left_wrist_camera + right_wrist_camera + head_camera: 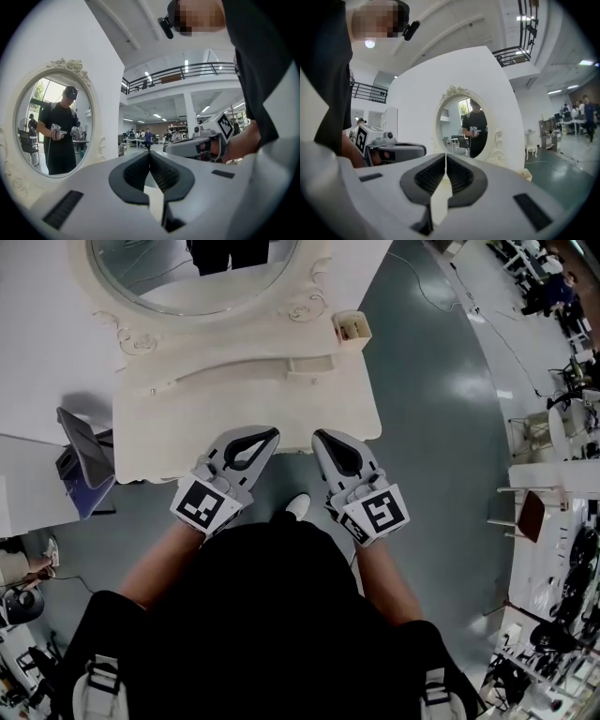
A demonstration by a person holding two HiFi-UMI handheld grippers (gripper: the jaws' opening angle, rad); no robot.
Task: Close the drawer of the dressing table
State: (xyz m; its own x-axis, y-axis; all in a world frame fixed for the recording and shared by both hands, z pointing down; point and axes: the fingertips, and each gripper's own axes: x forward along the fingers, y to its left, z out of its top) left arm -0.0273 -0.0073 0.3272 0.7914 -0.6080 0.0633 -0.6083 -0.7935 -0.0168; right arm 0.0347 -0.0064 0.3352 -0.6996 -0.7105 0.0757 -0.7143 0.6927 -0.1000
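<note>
While the person stands at the near side, the big cream dressing table [244, 413] fills the floor ahead, with its round mirror [187, 268] at the far side. I see no drawer poking out from under the top. Its front must sit below the near edge, hidden from above, so I cannot tell how far in it is. The left gripper [267, 439] and the right gripper [323, 439] are side by side at that near edge, pointing flat at the table. Both have their jaws pressed together with nothing between them. A little cream box [352, 327] stands at the far right corner of the top.

What could go wrong? The closed tips are thin and smooth, so one might slide off the drawer front and bump the top instead. If one side pushes harder, the drawer could go crooked and stick. A hard shove might shake the table — and that little box could tip off.
</note>
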